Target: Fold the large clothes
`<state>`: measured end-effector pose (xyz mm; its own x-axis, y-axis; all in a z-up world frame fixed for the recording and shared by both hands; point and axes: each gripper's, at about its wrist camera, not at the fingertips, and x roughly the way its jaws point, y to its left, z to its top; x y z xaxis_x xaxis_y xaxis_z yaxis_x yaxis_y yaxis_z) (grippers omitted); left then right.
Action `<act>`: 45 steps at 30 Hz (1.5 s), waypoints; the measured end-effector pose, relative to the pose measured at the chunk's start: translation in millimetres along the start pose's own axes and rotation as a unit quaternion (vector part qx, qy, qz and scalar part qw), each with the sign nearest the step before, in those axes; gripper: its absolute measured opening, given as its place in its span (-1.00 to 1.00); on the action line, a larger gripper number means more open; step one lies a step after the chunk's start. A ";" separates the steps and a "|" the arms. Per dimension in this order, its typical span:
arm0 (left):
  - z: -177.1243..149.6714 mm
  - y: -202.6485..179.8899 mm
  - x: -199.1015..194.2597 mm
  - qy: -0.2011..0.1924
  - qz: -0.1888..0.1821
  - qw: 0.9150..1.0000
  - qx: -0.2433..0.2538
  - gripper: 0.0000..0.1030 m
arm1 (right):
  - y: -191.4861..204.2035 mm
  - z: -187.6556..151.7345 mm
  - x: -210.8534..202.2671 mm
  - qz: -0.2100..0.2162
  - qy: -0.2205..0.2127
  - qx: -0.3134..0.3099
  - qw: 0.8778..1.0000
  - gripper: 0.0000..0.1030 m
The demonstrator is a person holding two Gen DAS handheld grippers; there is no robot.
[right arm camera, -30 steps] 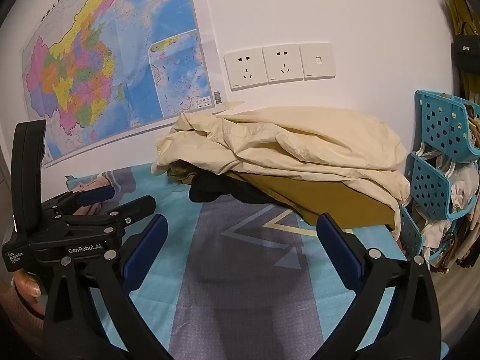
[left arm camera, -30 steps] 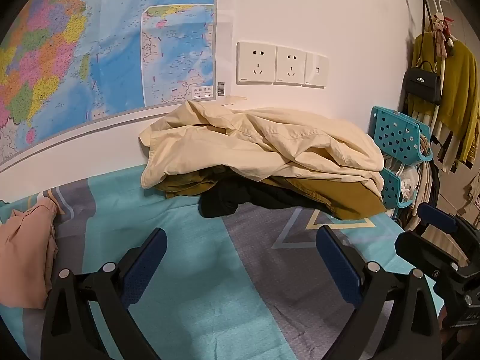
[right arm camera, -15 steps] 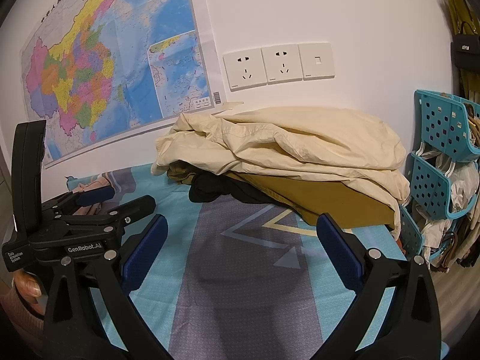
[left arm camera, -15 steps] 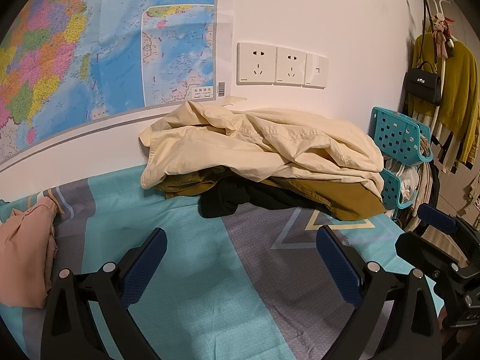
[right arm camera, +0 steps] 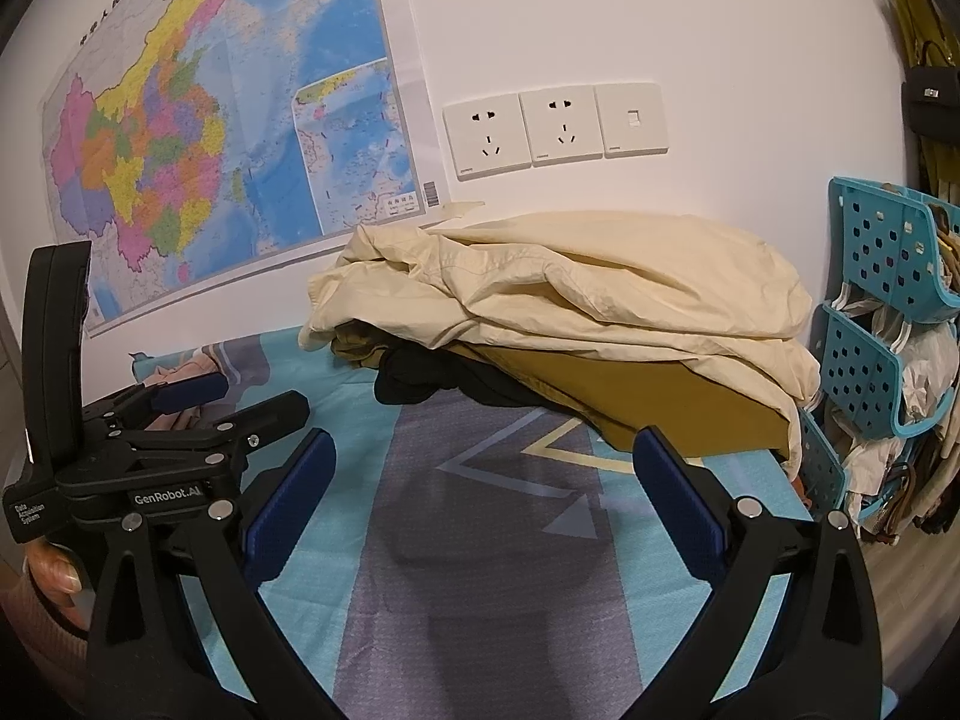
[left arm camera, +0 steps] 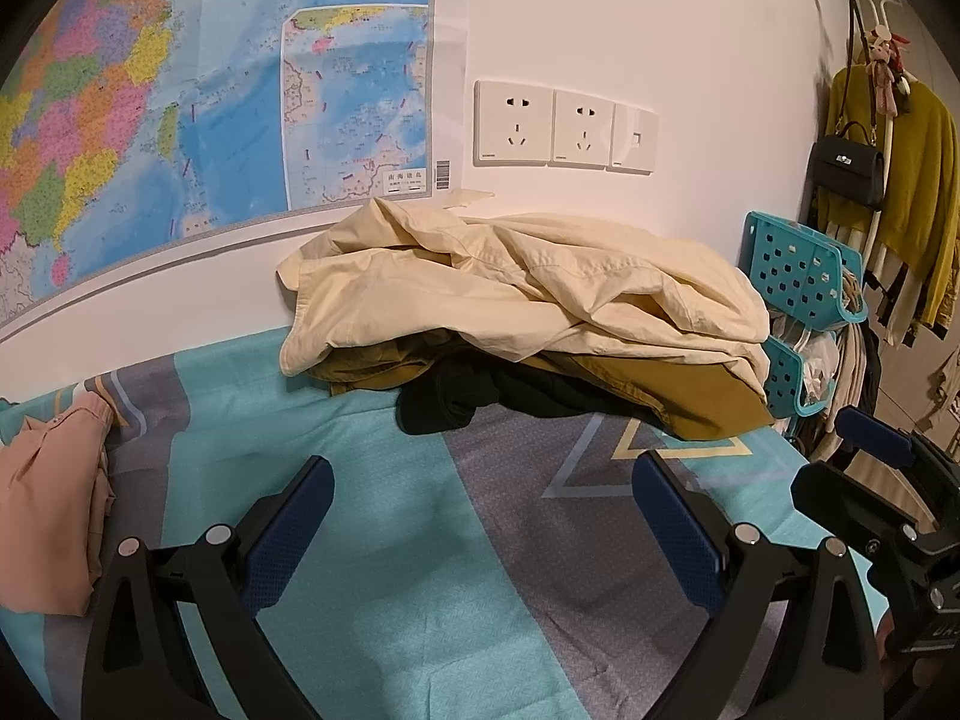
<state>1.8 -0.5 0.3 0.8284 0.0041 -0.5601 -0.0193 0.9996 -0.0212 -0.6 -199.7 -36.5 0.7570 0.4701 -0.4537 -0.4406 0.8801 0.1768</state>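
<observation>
Left wrist view. Left gripper (left arm camera: 480,516): jaws spread wide, nothing between them, hovering over the teal and grey bedsheet (left arm camera: 384,570). Cream garment (left arm camera: 510,288): crumpled on top of a heap against the wall, over a mustard garment (left arm camera: 678,390) and a black garment (left arm camera: 456,399). Pink garment (left arm camera: 45,516): lying on the sheet at far left, well apart from the heap. Wall map (left arm camera: 180,90): printing too small to read. Sockets (left arm camera: 564,126): white (two outlets, one switch). Right gripper (left arm camera: 870,480): at right edge, state not discernible here.

Right wrist view. Right gripper (right arm camera: 480,510): jaws wide apart, empty, above the sheet, short of the heap. Left gripper body (right arm camera: 150,468): at left, lettered "GenRobot.AI" and "Data Acquisition System". Teal baskets (right arm camera: 882,312): stacked beside the bed, right.
</observation>
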 end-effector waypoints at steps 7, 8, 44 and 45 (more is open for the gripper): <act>-2.5 0.7 4.7 0.005 0.000 1.000 -0.001 0.87 | -0.3 0.9 2.9 0.001 0.001 -0.002 1.000 0.91; -2.3 0.6 4.5 0.005 0.000 1.000 -0.001 0.87 | -0.2 0.5 2.7 0.001 0.000 -0.001 1.000 0.91; 11.5 17.6 39.0 0.010 -0.012 0.998 -0.053 0.87 | 6.8 36.9 51.1 -0.011 0.003 -0.087 0.996 0.91; 13.3 20.5 43.2 0.010 -0.010 0.998 -0.056 0.87 | 8.1 41.1 55.3 -0.012 0.002 -0.095 0.995 0.91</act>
<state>44.7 20.5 -13.2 0.8178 -0.0184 -0.5752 -0.0653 0.9901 -0.1245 57.6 -163.9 -24.2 0.7669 0.4484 -0.4592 -0.5060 0.8626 -0.0028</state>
